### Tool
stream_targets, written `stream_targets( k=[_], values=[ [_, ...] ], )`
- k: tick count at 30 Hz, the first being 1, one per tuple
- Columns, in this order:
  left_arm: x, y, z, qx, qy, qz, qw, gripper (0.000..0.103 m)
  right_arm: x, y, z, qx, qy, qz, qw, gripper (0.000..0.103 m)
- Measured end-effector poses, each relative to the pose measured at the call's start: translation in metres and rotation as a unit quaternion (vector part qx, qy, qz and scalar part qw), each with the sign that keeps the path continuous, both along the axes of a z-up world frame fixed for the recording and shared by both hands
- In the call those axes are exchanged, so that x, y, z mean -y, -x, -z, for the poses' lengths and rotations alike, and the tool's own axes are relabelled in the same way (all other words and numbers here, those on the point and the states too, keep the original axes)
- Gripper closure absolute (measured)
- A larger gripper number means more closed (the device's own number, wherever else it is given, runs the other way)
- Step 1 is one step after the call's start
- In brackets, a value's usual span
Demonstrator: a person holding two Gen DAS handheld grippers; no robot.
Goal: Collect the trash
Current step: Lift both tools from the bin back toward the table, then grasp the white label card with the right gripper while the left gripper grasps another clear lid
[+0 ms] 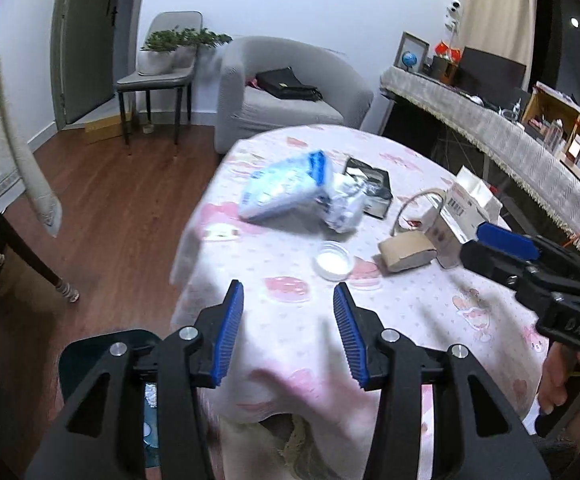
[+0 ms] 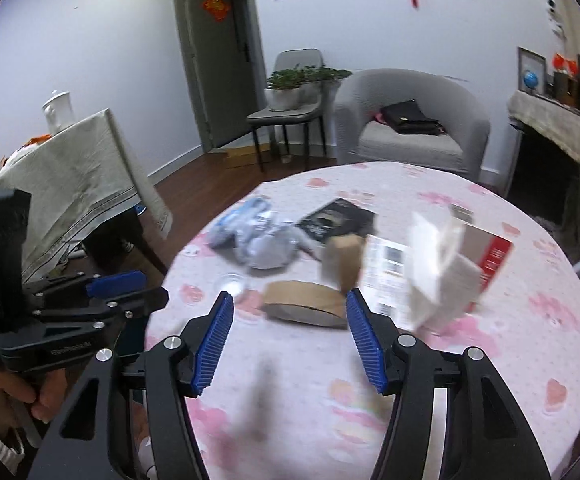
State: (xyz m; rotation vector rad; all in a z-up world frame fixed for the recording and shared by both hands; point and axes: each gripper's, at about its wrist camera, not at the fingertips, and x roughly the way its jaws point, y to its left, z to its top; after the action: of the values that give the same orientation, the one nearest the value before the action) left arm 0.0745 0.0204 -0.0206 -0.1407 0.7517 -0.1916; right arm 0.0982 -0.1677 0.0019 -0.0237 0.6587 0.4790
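A round table with a pink-patterned cloth (image 1: pixel 290 320) carries trash. In the left wrist view I see a blue-and-white plastic bag (image 1: pixel 285 188), a crumpled white wrapper (image 1: pixel 346 208), a black packet (image 1: pixel 374 188), a clear round lid (image 1: pixel 333 265), a brown paper bag (image 1: pixel 406 251) and an open white carton (image 1: pixel 466 208). My left gripper (image 1: pixel 288 296) is open and empty, above the table's near edge. My right gripper (image 2: pixel 288 306) is open and empty, just short of the brown paper bag (image 2: pixel 306 307). The white carton (image 2: pixel 442 276) and black packet (image 2: pixel 336 220) lie beyond.
A grey armchair (image 1: pixel 290 96) holding a black bag stands behind the table. A chair with potted plants (image 1: pixel 161 56) stands by the door. A cloth-covered table (image 2: pixel 69 184) is at the left and a long draped shelf (image 1: pixel 490 128) at the right. A dark bin (image 1: pixel 101 360) sits under my left gripper.
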Motion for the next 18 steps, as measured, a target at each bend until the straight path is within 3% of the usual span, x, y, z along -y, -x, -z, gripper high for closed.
stream_targets(
  k=[15, 17, 18],
  values=[
    [0.037, -0.033, 0.014, -0.017, -0.017, 0.004, 0.9997, 0.052, 0.055, -0.006, 0.014, -0.035, -0.040, 0.031, 0.998, 0.042],
    [0.038, -0.036, 0.014, -0.016, -0.014, 0.002, 0.9998, 0.054, 0.059, -0.009, 0.015, -0.041, -0.052, 0.032, 0.997, 0.042],
    [0.039, -0.037, 0.014, -0.016, -0.015, 0.001, 0.9998, 0.060, 0.060, -0.010, 0.017, -0.045, -0.056, 0.033, 0.997, 0.042]
  ],
)
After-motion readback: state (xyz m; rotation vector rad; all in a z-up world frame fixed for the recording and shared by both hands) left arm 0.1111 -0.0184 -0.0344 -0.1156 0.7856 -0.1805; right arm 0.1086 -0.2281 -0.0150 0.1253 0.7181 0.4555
